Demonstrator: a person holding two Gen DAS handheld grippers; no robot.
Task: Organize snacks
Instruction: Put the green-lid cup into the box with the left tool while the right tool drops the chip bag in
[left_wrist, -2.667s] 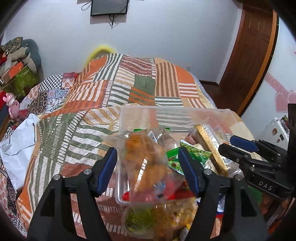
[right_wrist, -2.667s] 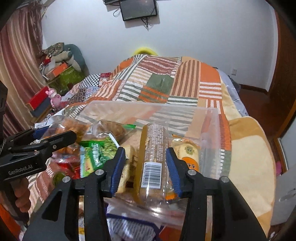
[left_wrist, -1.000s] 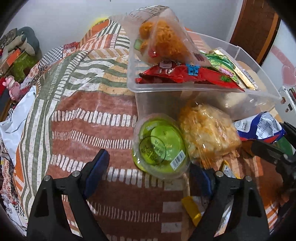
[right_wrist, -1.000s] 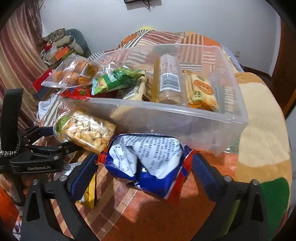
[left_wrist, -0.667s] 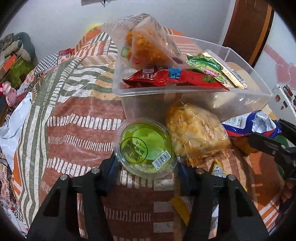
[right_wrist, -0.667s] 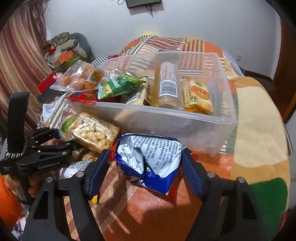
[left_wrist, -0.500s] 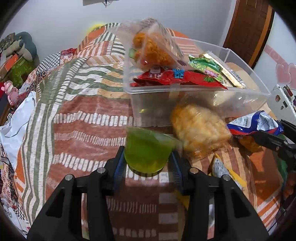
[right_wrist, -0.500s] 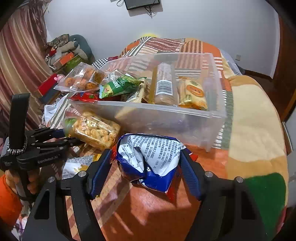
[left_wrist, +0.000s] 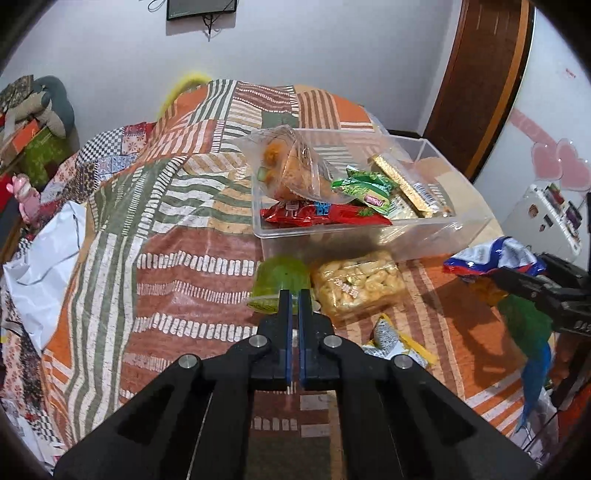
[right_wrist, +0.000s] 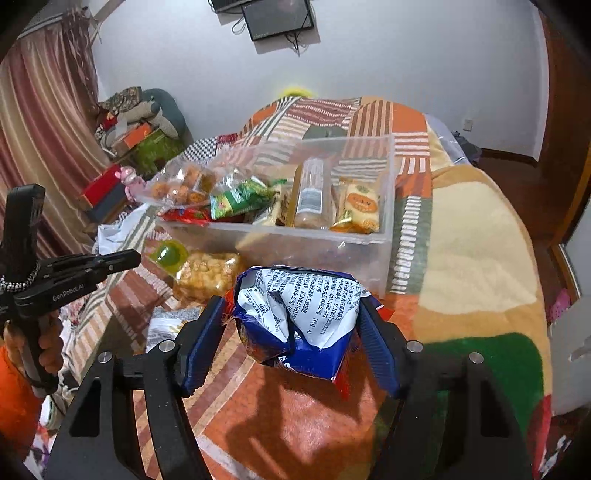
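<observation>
Now the left gripper (left_wrist: 294, 295) is clenched with nothing between its fingers: the green jelly cup (left_wrist: 279, 286), caught between them half a second ago, has slipped out and lies tipped on the quilt (left_wrist: 177, 236), in front of the clear bin (left_wrist: 369, 240). Re-grasp required. The right gripper (right_wrist: 291, 328) grasps the blue-and-white snack bag (right_wrist: 299, 314), lifted clear for transfer to the bin.
</observation>
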